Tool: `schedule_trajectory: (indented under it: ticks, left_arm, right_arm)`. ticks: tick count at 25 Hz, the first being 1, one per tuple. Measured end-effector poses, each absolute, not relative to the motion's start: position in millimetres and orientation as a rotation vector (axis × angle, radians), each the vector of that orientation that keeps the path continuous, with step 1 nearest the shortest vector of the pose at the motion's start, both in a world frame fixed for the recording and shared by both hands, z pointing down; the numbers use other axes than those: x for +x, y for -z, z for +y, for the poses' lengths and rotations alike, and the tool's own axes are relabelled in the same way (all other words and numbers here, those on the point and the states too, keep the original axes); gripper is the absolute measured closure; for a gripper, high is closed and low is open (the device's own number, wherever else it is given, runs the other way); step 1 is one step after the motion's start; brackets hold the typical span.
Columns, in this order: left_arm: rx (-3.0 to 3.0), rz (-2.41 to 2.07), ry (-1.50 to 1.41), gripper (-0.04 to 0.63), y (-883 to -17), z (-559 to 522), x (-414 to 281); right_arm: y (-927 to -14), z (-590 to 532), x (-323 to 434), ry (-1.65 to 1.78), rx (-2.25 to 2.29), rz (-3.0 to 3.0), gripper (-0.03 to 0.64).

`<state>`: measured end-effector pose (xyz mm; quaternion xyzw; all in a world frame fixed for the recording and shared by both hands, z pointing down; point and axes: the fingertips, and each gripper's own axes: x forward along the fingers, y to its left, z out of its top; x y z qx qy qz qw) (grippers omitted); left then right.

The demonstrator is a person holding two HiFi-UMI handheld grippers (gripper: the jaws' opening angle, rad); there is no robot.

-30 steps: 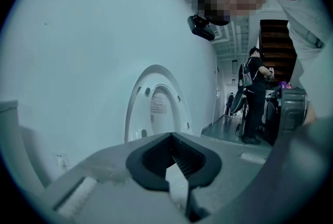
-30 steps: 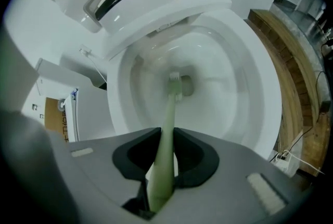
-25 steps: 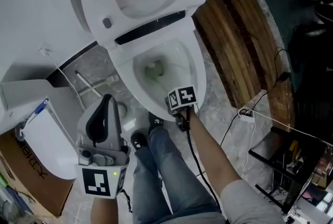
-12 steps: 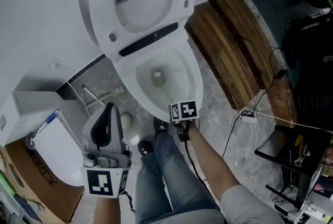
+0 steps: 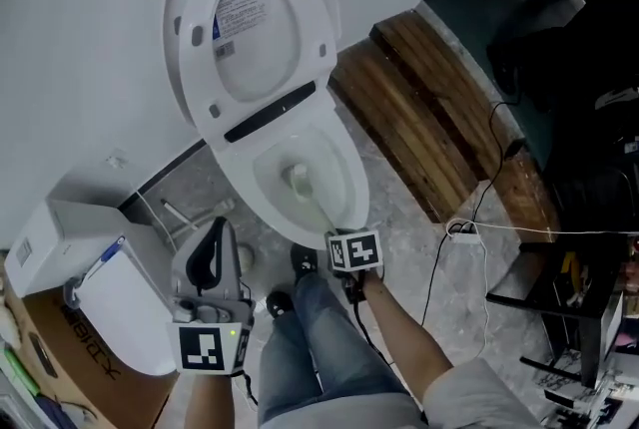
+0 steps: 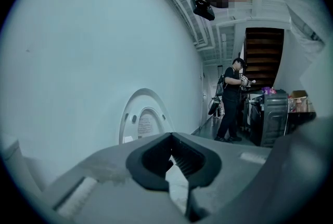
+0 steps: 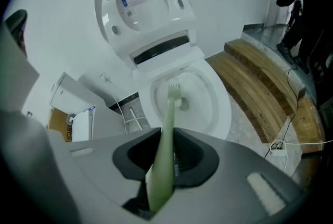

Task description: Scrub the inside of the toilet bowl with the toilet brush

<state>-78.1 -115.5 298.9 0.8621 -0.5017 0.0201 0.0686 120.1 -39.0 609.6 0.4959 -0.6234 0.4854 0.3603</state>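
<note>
Since your right gripper (image 7: 164,152) has its jaws clamped tight on the pale green handle of the toilet brush (image 7: 167,124), you've got the one thing this job needs locked in. The handle runs straight out between the pads and down into the toilet bowl (image 7: 221,108). You're gripping near the back end of the handle, which I'd guess is for reach: the gripper stays just outside the front rim while the bristle head does the dirty work.

From the head view, the brush head (image 5: 298,180) sits low in the middle of the bowl, just beside the drain opening. I can't tell if the bristles are actually pressing on the porcelain or hovering just off it.

Your left gripper (image 6: 174,160) has its jaws pulled together with nothing between them, just a thin slit of light. It's off to the left of the bowl, aimed up at the wall, so it looks parked out of the way.

The seat and lid (image 5: 250,28) are both tipped up against the wall, which is why the whole bowl is open to you. There's a label on the underside of the lid with a blue patch and a barcode sticker, but the print is way too small to read. The cardboard box (image 5: 95,362) at the lower left has lettering I can't make out either. Wooden planks (image 5: 429,118) lie to the right of the toilet.
</note>
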Motion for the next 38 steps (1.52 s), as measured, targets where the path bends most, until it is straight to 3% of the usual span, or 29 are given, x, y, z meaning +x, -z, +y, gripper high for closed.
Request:
schedule_trajectory:
  ticks: [20,38]
  left_arm:
    - [2.649,-1.531,-0.046,0.591,-190,-68,-87]
    - [2.747,-1.616,0.035,0.591,-106,-43,-90]
  right_arm:
    - [-410,-9,113,-1.006,1.464,-1.912,0.541]
    - [-256,-18,107,-0.572,1.645,-2.175,0.541]
